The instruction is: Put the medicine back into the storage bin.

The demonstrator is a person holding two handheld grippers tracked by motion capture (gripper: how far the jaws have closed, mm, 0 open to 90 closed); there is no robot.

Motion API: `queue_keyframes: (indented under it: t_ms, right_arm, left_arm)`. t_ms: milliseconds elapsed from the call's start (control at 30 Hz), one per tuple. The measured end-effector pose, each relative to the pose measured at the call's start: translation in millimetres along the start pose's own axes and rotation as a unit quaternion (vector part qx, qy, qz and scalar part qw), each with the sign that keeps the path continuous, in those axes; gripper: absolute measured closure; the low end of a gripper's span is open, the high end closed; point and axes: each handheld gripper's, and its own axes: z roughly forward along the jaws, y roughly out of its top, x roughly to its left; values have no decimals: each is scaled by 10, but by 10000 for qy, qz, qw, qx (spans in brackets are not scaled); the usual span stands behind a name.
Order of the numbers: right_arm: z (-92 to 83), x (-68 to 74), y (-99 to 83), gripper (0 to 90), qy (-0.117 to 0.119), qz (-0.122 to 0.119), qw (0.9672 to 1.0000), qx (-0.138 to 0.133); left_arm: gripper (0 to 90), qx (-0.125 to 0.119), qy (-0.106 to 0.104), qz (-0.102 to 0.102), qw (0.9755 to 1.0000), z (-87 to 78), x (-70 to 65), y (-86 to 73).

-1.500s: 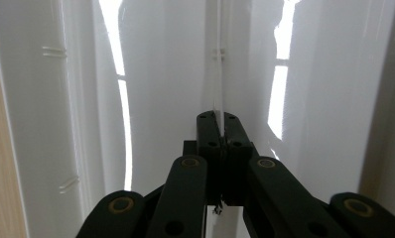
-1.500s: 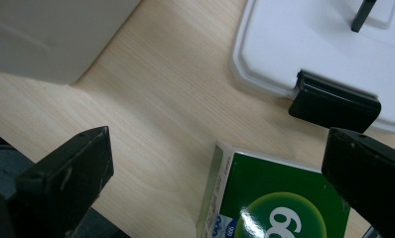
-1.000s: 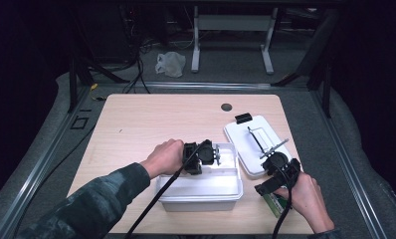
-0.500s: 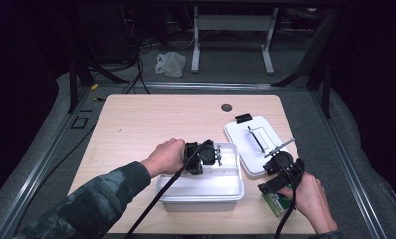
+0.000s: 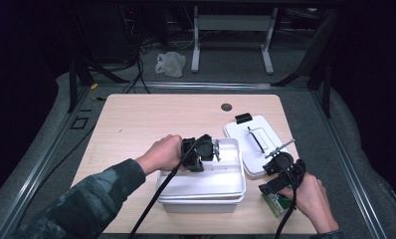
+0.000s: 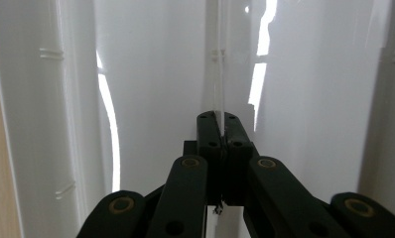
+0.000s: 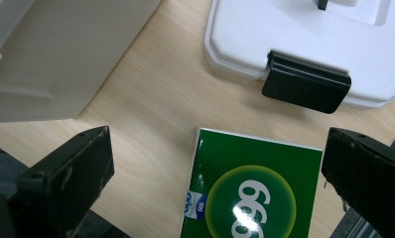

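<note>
White box [image 5: 202,188] wall edge pinched by left gripper [image 6: 219,130]; right gripper [image 7: 215,163] wide over green pack [image 7: 252,191].

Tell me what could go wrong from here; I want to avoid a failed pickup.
The right claw stands open around the green box, which lies at the table edge; a clumsy closing could push it off. The left claw is shut on the white bin's thin wall; pulling might tip the bin.
</note>
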Motion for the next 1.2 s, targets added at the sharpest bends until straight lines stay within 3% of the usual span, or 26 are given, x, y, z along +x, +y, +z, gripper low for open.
queue_keyframes:
  t_ms: [133,267,367,400,467,500,533,700,733,767,833,867,900,933,967,1000,1033,1067,1100,1133,1200]
  right_arm:
    - [-5,-12,-11,0,-8,18,10000,-1]
    - [-12,-26,-19,0,-18,37,10000,-2]
    - [-13,-31,-24,0,-24,53,10000,-13]
    - [-14,-35,-26,0,-14,59,10000,-11]
    - [-12,-40,-28,0,-23,69,10000,14]
    - [-12,-41,-29,0,-27,71,10000,12]
    - [-10,-40,-28,0,-17,80,10000,7]
    - [-3,-45,-34,0,-37,92,9999,22]
    - [0,-50,-37,0,-24,105,9999,13]
    - [0,-54,-40,0,-31,115,9999,16]
    - [-1,-62,-44,0,-56,132,9999,24]
    - [-1,-62,-44,0,-56,132,9999,24]
    - [4,-63,-47,0,-42,133,9999,32]
    - [6,-62,-48,0,-41,129,9999,39]
    - [6,-62,-48,0,-41,129,9999,39]
    - [10,-62,-53,0,-68,130,9999,41]
    - [10,-62,-53,0,-68,130,9999,41]
    - [3,-64,-58,0,-58,147,9999,53]
    - [3,-64,-58,0,-58,147,9999,53]
    - [2,-69,-65,0,-72,166,9998,42]
    - [4,-69,-65,0,-82,170,9998,44]
  left_arm:
    - [892,-51,52,-95,9999,-106,7,-22]
    - [892,-87,205,-704,9973,-277,46,-109]
    - [892,-95,304,-868,9957,-347,55,-159]
    - [892,-152,319,-1063,9937,-406,60,-220]
    - [892,-150,416,-1235,9914,-460,61,-285]
    - [892,-150,416,-1235,9914,-460,61,-285]
    - [892,-198,466,-1447,9882,-509,59,-364]
    - [891,-373,619,-2020,9767,-644,37,-609]
    - [891,-373,619,-2020,9767,-644,37,-609]
    - [891,-442,682,-2237,9713,-699,35,-731]
    - [891,-485,756,-2429,9659,-746,33,-857]
    - [891,-485,756,-2429,9659,-746,33,-857]
    - [891,-500,789,-2576,9617,-778,33,-966]
    - [891,-524,796,-2661,9592,-792,34,-1030]
    - [891,-524,796,-2661,9592,-792,34,-1030]
    - [891,-480,879,-2847,9534,-808,41,-1173]
    - [891,-480,879,-2847,9534,-808,41,-1173]
    - [891,-484,911,-3058,9465,-819,50,-1304]
    - [891,-484,911,-3058,9465,-819,50,-1304]
    - [891,-482,930,-3219,9410,-836,62,-1431]
    - [891,-425,1070,-3345,9353,-860,57,-1546]
